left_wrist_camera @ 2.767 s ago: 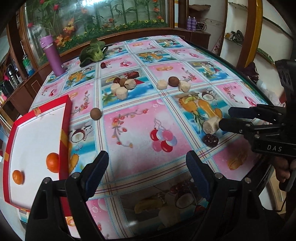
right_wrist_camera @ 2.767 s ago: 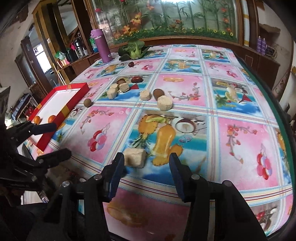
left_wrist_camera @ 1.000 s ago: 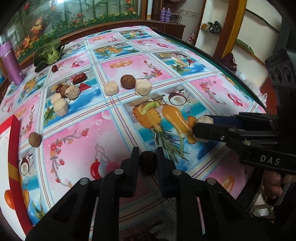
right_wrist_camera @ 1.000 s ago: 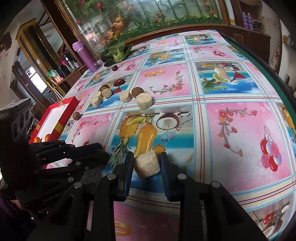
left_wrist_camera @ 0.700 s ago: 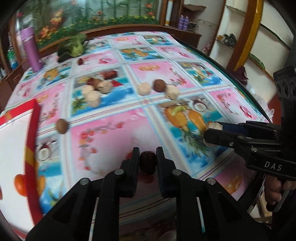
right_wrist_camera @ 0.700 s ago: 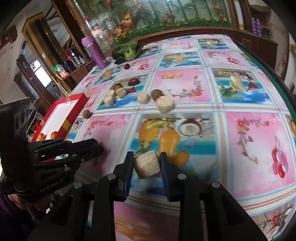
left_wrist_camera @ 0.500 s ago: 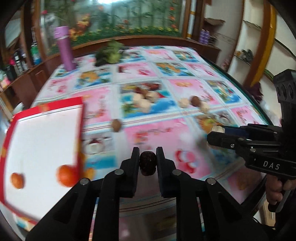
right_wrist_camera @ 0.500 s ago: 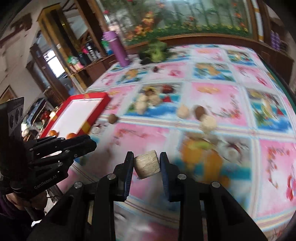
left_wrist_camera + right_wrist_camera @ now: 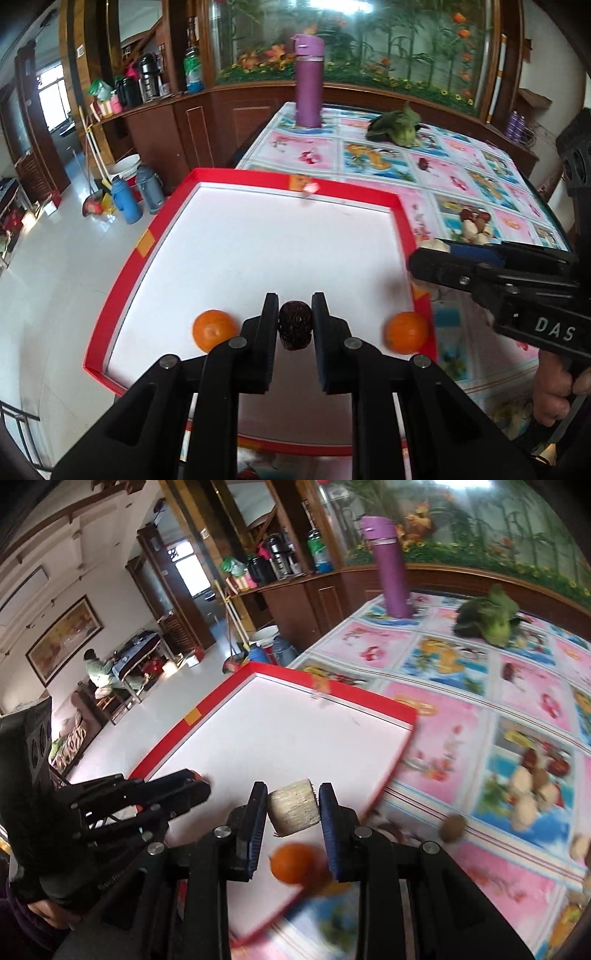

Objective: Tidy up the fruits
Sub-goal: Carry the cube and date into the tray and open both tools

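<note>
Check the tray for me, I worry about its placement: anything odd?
Yes. The red tray hangs well past the table edge, floor visible beneath its left side, with two oranges already in it. It could tip as fruit is added.

Daylight pours in from a window (image 9: 51, 99) far left of the jaws, glaring on the floor (image 9: 55, 258). Both fisheye views bow straight lines toward dark rounded corners. In the right wrist view, the fruits (image 9: 532, 794) right of the jaws smear with motion blur.
</note>
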A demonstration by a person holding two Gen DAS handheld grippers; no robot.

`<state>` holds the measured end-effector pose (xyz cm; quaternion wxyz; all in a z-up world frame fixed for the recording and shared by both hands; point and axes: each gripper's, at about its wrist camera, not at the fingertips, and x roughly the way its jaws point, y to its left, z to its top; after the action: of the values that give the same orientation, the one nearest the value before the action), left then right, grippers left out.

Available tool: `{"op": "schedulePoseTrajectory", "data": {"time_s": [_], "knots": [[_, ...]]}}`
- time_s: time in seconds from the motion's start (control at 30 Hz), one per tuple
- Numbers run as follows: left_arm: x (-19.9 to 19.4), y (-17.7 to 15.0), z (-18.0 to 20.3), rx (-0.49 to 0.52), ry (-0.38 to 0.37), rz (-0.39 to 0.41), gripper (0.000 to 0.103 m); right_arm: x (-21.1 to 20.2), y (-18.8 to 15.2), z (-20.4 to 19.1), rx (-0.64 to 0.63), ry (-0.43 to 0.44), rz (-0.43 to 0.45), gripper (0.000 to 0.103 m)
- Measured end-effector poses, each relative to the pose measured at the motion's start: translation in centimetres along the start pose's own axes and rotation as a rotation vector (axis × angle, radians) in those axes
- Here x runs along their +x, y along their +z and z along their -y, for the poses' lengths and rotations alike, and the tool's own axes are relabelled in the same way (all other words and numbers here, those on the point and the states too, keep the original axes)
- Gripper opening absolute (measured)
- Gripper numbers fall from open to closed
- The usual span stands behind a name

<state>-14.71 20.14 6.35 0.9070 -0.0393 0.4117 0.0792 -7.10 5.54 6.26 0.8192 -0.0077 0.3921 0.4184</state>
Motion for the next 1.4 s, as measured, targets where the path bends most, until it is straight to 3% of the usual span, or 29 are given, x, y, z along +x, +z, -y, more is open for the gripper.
{"op": "schedulePoseTrajectory", "data": {"time_s": [0.2, 0.5, 0.9, 0.93, 1.03, 1.23, 1.4], "knots": [[1.8, 0.1, -1.2, -0.013, 0.009, -0.027, 0.020, 3.8, 0.7, -0.6, 0.003, -0.013, -0.058, 0.027], [3.8, 0.2, -1.6, -0.004, 0.058, -0.083, 0.020, 5.9, 1.0, -0.1, 0.030, -0.062, -0.126, 0.027], [4.0, 0.3, -1.4, 0.002, 0.100, -0.109, 0.021, 5.3, 0.7, 0.1, 0.059, -0.039, -0.135, 0.028], [3.9, 0.3, -1.4, 0.000, 0.099, -0.111, 0.027, 5.0, 0.8, 0.2, 0.065, -0.029, -0.125, 0.028], [3.2, 0.6, -1.3, -0.001, 0.119, -0.092, 0.069, 3.0, 1.2, 0.7, 0.081, -0.006, -0.063, 0.035], [0.0, 1.7, -0.4, 0.016, 0.116, 0.016, 0.072, -2.9, 0.8, 3.9, 0.122, -0.038, 0.067, 0.038], [-2.0, 2.0, 1.9, 0.063, 0.039, 0.063, 0.073, -8.6, -1.3, 8.7, 0.196, -0.138, 0.146, 0.038]]}}
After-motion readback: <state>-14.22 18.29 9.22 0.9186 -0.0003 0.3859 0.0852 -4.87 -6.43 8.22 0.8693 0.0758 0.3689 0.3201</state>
